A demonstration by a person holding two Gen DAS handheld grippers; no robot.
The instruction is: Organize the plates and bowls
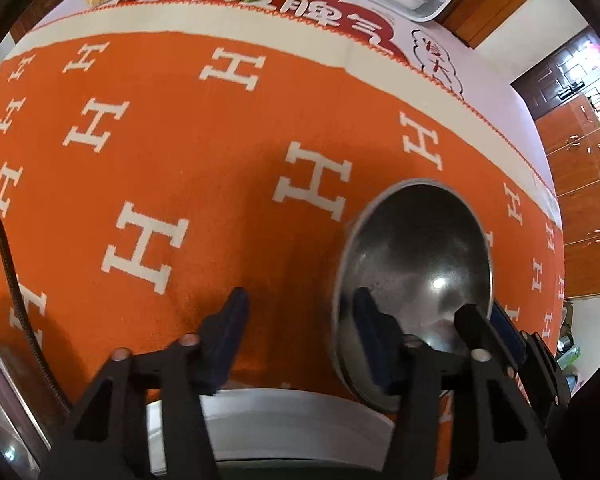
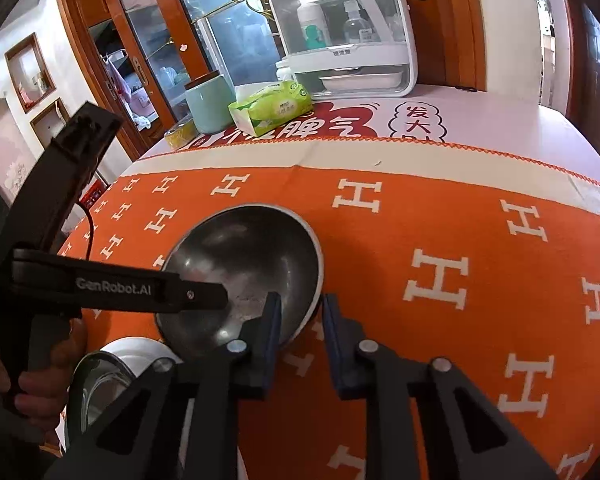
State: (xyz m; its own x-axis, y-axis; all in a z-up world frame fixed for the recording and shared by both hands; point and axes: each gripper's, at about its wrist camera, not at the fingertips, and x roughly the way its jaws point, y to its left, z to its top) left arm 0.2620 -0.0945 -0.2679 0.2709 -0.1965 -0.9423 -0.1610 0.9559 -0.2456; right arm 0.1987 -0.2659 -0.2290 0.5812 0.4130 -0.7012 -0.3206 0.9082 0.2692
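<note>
The steel bowl (image 2: 244, 276) sits tilted on the orange cloth (image 2: 440, 220) that covers the table, its hollow dark, shiny and holding nothing that can be made out. The right gripper (image 2: 300, 312) straddles its near rim: one blue pad (image 2: 274, 320) is inside the bowl and the other just outside, with a narrow gap showing between them, so whether they press on the rim cannot be told. In the left wrist view the same bowl (image 1: 416, 264) lies to the right, with the right gripper's two black fingers reaching into and around its lower edge.

The left gripper (image 1: 298, 308) stands spread. One of its fingers (image 1: 232, 320) is over bare cloth and the other lies against the bowl's left rim. In the right wrist view it comes in from the left as a black bar, its tip over the bowl's inside, with a hand (image 2: 32, 384) on its handle.

A white plate (image 1: 284, 420) lies just below the bowl, near the table's front edge, partly hidden by the left gripper. Beside it a glass bowl (image 2: 100, 384) shows at the lower left.

Well apart, at the far end of the table, stand a pale green cup (image 2: 210, 104), a green tissue pack (image 2: 272, 108), a yellow roll (image 2: 180, 132) and a white cabinet (image 2: 340, 28) with bottles inside and a dish in its lower part.
</note>
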